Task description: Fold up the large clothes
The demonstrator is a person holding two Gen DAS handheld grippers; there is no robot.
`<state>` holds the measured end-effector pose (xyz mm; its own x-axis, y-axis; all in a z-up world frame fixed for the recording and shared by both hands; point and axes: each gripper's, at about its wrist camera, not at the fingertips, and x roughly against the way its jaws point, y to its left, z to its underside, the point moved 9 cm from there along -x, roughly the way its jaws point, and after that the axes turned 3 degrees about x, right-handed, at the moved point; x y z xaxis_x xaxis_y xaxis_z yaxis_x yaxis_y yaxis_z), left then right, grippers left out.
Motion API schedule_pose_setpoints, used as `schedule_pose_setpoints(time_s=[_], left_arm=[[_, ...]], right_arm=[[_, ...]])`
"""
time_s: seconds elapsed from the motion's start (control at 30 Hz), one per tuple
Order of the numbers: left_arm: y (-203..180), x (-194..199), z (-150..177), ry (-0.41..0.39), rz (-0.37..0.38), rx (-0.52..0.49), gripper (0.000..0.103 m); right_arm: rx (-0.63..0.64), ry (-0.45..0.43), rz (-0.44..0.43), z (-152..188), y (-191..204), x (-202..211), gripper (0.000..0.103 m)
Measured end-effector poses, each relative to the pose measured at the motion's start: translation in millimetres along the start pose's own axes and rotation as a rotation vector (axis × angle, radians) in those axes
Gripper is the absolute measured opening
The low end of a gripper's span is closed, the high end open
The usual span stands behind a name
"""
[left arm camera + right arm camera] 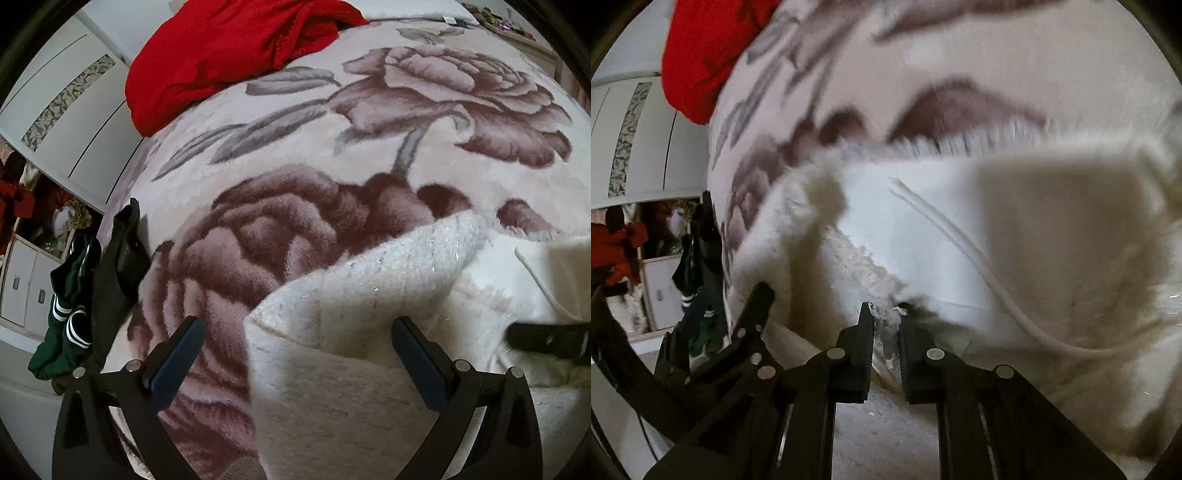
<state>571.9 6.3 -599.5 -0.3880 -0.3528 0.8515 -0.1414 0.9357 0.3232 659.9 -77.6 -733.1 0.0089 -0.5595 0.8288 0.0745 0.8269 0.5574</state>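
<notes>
**A:** White, fluffy top (351,295) lying on the flower blanket (332,129), right below both tools. Which step now?

**B:** Looks like the middle of a fold. Right gripper (886,323) squeezed tight on a tuft of the white fluff. Left gripper (299,354) spread wide over a folded corner of the top, pinching nothing.

**A:** Next move?

**B:** Probably closing the left one on that corner, then lifting both sides together and laying them flat across the top. Slow going needed, being so thick and floppy.

**A:** Anything hard to see?

**B:** Plenty. Right view smeared and blurry. Near side of the top cut off under the tools, so no telling sleeve from hem. Thin white cord (945,225) across the top, ends out of sight. Red cloth (229,48) far beyond the top, bunched up, shape unclear. Green clothes (66,325) off to the left of the top, partly hidden.
</notes>
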Motion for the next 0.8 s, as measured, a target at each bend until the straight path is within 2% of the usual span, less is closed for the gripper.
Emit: schedule_pose_setpoints(time_s=[0.13,0.17,0.23,0.27,0.3,0.33,0.37,0.43,0.5,0.6,0.7,0.77,0.8], left_arm=[[5.1,11.1,-11.8,-0.023,0.03,0.014,0.103],[5.5,12.7,-15.3,-0.027,0.038,0.016,0.103],[2.4,13.2,-20.7,-0.028,0.048,0.005,0.103],[0.0,12.8,-22.1,-0.023,0.051,-0.003,0.103],[-2.6,12.9,-22.6,-0.017,0.056,-0.011,0.103],[-4.3,14.5,-23.0,-0.015,0.062,-0.016,0.103],[-6.3,18.0,-23.3,-0.018,0.067,-0.021,0.103],[-9.5,26.2,-22.3,-0.026,0.079,-0.027,0.103],[-12.8,37.5,-14.8,-0.024,0.109,-0.029,0.103],[-12.3,52.8,17.9,0.032,0.161,-0.028,0.103],[-3.8,66.6,76.1,0.143,0.204,-0.023,0.103],[5.7,74.4,115.5,0.208,0.203,-0.029,0.103],[14.7,80.1,146.3,0.251,0.183,-0.043,0.103]], right_arm=[[-0.016,-0.1,0.074,-30.4,-5.8,34.7,0.011],[-0.009,-0.092,0.074,-36.7,-6.8,35.7,0.011],[0.005,0.059,0.051,-38.2,-13.1,19.9,0.012],[0.014,0.13,0.092,-35.1,-18.2,13.4,0.013],[0.022,0.152,0.109,-36.8,-18.7,13.3,0.017],[0.017,0.153,0.106,-34.9,-20.6,24.7,0.027],[0.004,0.129,0.086,-33.0,-22.2,38.1,0.037],[-0.033,0.021,0.046,-25.0,-29.8,89.6,0.051],[-0.059,-0.053,0.041,-5.6,-43.7,131.6,0.052],[-0.135,-0.073,0.007,46.6,-67.3,167.2,0.055],[-0.217,-0.026,-0.029,117.6,-81.9,166.0,0.055],[-0.256,0.04,-0.065,168.0,-74.7,145.2,0.055],[-0.293,0.09,-0.102,201.3,-67.0,132.1,0.055]])
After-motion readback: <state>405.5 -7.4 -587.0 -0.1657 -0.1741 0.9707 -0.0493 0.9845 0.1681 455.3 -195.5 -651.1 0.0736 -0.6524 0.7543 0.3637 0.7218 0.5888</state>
